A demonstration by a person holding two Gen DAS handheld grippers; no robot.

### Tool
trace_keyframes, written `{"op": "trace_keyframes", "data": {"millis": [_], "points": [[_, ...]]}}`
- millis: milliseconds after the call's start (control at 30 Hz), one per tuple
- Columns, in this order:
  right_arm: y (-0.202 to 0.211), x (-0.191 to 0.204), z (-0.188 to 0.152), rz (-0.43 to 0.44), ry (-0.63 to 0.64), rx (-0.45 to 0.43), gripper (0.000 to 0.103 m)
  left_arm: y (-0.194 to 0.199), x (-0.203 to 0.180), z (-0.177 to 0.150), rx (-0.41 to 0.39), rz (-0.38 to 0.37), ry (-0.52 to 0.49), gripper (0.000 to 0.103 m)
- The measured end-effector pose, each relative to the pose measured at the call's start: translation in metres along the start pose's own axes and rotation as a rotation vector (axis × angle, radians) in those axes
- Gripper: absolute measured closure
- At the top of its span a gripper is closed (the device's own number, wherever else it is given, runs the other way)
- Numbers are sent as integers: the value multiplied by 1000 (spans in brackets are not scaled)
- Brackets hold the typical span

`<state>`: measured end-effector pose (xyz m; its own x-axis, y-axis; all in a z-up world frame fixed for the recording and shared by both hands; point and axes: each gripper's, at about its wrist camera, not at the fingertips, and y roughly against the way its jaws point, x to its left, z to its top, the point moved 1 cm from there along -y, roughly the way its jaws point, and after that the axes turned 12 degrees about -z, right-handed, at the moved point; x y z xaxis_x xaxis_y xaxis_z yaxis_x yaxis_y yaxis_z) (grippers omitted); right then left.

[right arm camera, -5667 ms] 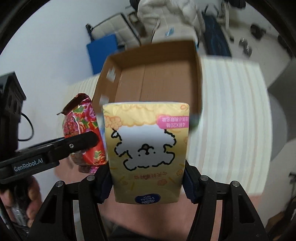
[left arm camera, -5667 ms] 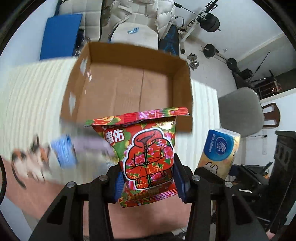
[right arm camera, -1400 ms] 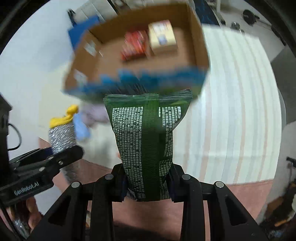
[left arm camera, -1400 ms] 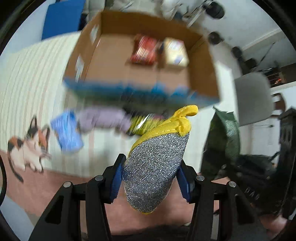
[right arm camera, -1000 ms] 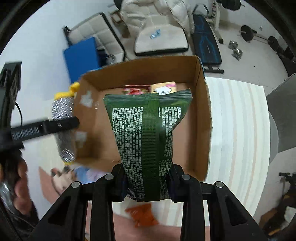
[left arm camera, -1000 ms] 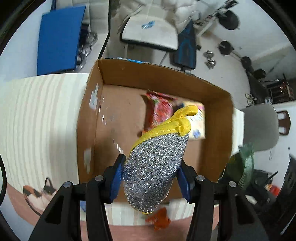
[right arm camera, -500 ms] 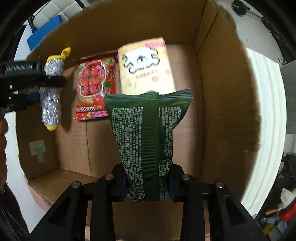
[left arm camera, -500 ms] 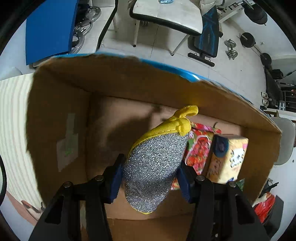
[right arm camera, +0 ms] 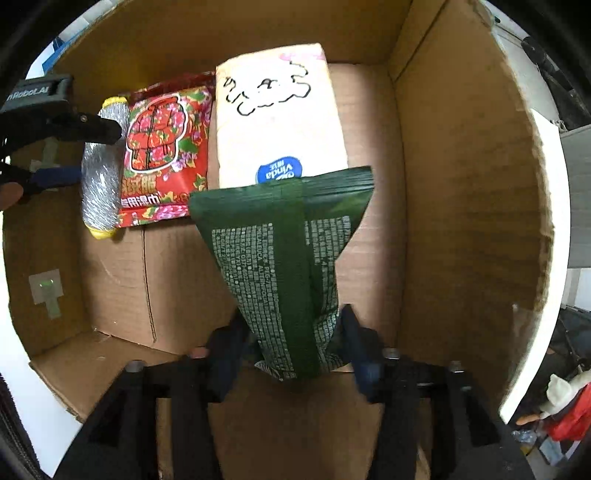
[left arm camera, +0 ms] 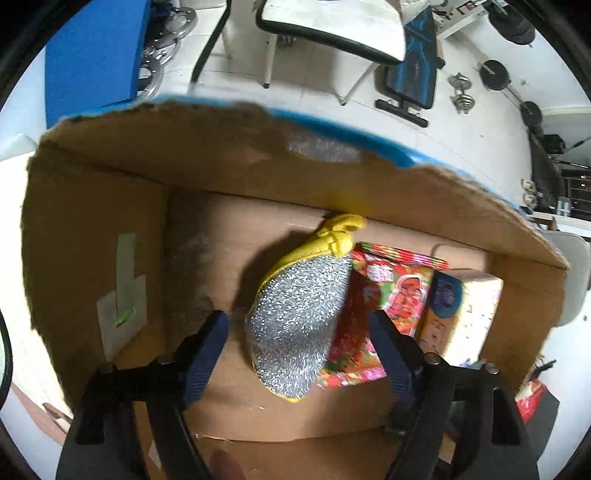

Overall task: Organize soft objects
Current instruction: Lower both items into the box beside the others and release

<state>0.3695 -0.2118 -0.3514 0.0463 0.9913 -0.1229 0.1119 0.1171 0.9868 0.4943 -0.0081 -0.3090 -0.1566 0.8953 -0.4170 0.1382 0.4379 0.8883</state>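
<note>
Both grippers are inside the cardboard box [left arm camera: 92, 229]. My left gripper [left arm camera: 299, 332] is open, its pads clear of the silver-and-yellow scrub sponge [left arm camera: 299, 314], which lies on the box floor against the red floral snack bag [left arm camera: 384, 295]. The yellow tissue pack [left arm camera: 461, 310] lies right of that. My right gripper [right arm camera: 291, 343] is open, and the green snack bag [right arm camera: 288, 258] sits loose between its pads, leaning on the tissue pack [right arm camera: 277, 118]. The sponge [right arm camera: 103, 170] and red bag [right arm camera: 162, 155] also show in the right wrist view, with the left gripper [right arm camera: 74, 151] over the sponge.
The box walls [right arm camera: 461, 184] rise on all sides around both grippers. Bare box floor [right arm camera: 177, 280] lies in front of the red bag. Beyond the box stand a white bench [left arm camera: 332, 26], a blue panel [left arm camera: 92, 55] and dumbbells [left arm camera: 461, 92].
Both grippers have opened. The sponge has dropped onto the box floor beside the red bag, and the green bag has slipped and tilted, resting loose between the right pads.
</note>
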Motion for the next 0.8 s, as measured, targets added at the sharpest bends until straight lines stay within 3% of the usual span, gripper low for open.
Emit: {"op": "trace_keyframes", "data": {"millis": [133, 200, 267, 500, 800], "points": [[12, -2, -3, 54, -9, -7, 29, 14, -5, -10, -23, -13, -19, 13], [24, -1, -6, 78, -3, -24, 18, 26, -10, -21, -50, -9, -38, 6], [38, 1, -12, 58, -1, -53, 0, 35, -14, -32, -82, 2, -61, 4], [78, -7, -27, 15, -26, -158, 0, 75, -21, -96, -218, 86, -166, 3], [112, -21, -55, 5, -29, -240, 0, 104, -23, -177, -334, 109, -211, 3]]}}
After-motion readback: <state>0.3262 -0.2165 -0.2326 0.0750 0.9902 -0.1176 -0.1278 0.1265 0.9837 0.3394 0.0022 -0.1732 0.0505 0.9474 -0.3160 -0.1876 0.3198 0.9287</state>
